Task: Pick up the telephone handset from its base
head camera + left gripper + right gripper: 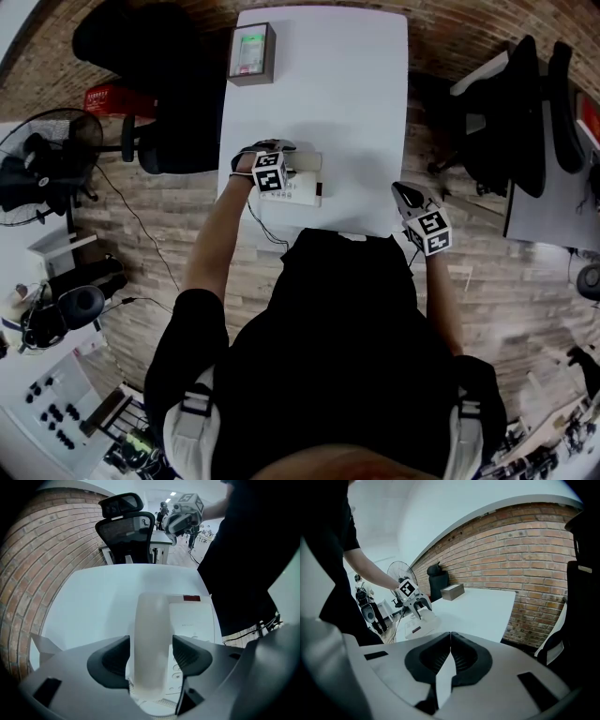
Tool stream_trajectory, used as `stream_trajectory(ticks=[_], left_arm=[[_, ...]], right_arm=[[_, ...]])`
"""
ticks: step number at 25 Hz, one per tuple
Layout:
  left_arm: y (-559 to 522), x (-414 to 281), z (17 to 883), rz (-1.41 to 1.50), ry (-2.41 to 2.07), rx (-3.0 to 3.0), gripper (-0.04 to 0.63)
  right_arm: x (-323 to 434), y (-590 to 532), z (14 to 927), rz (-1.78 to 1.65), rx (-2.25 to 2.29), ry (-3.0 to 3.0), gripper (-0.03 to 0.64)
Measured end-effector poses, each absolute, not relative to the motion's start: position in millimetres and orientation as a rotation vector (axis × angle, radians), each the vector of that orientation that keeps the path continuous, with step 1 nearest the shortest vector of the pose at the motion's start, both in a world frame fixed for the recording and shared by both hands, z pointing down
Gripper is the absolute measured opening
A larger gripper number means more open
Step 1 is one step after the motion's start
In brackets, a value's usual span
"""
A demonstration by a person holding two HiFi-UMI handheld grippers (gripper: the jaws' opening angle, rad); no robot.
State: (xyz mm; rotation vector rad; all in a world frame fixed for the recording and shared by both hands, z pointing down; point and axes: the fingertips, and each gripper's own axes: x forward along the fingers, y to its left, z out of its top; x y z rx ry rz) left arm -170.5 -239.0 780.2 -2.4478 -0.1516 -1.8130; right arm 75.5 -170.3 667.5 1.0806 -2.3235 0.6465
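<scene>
A white desk telephone stands near the front left of the white table. Its pale handset lies lengthwise on the base, beside the keypad. My left gripper points steeply down over it, with a dark pad against each side of the handset. In the head view the left gripper covers most of the handset. My right gripper is shut with nothing in it, and hovers at the table's front right corner, apart from the phone. The right gripper view shows the phone from the side.
A small grey box sits at the table's far left end. Black office chairs stand left and right of the table. A fan and a cluttered bench are at the far left. A cord hangs off the table's front edge.
</scene>
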Motion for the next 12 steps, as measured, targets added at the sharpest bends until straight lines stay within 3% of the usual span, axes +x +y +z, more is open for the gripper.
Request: stream_trajectory(ticks=[12], left_arm=[[-239.8,-171.1,785.7,-1.808,-0.122,-2.427,0.239]], right_arm=[[73.3,-171.0,665.5,0.645,1.081,-2.333,0.0]])
